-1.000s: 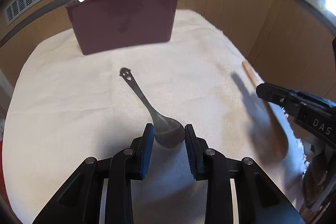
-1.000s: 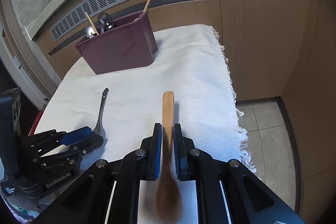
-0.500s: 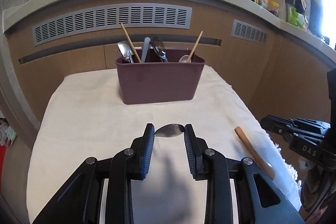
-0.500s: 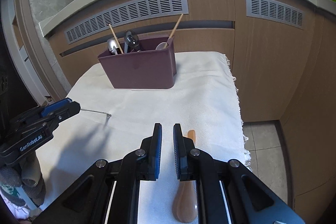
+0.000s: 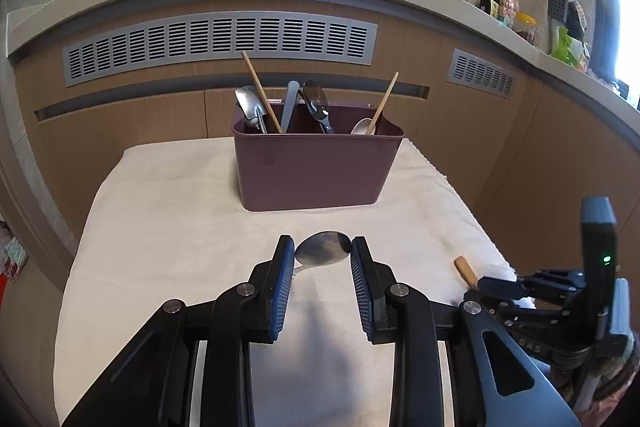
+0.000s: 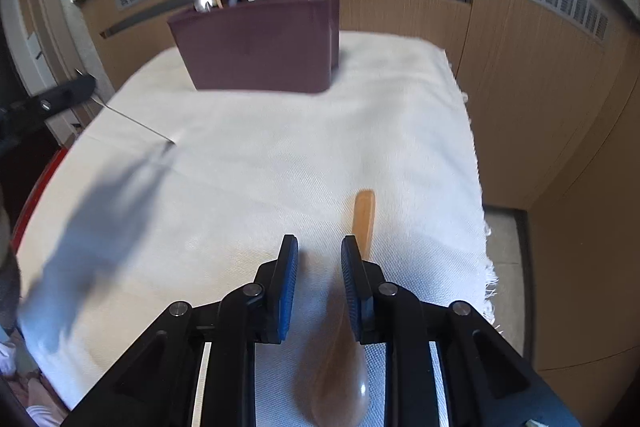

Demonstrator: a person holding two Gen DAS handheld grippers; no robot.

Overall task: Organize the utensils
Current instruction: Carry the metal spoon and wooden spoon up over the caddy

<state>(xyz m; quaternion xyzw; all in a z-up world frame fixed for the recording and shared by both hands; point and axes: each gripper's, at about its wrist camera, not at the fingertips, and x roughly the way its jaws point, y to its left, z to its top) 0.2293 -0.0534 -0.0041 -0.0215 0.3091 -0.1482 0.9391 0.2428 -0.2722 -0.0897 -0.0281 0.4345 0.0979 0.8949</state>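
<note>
My left gripper (image 5: pixel 323 253) is shut on the bowl of a metal spoon (image 5: pixel 324 253) and holds it above the white cloth (image 5: pixel 180 227), in front of the maroon utensil caddy (image 5: pixel 316 169). The spoon's thin handle (image 6: pixel 140 125) shows in the right wrist view, pointing across the cloth. My right gripper (image 6: pixel 319 255) is open just above the cloth. A wooden spoon (image 6: pixel 362 223) lies on the cloth, its handle partly under the right finger (image 6: pixel 352 279), its bowl below the jaws. Its handle tip (image 5: pixel 464 267) shows in the left wrist view.
The caddy (image 6: pixel 260 47) holds several spoons and wooden sticks (image 5: pixel 260 91). Wooden cabinets with vent grilles (image 5: pixel 220 39) stand behind the table. The cloth's fringed right edge (image 6: pixel 486 267) hangs off the table beside the floor.
My left gripper has lifted the metal spoon off the cloth and levelled toward the caddy. My right gripper has let go of the wooden spoon, opened wider and tilted down over it.
</note>
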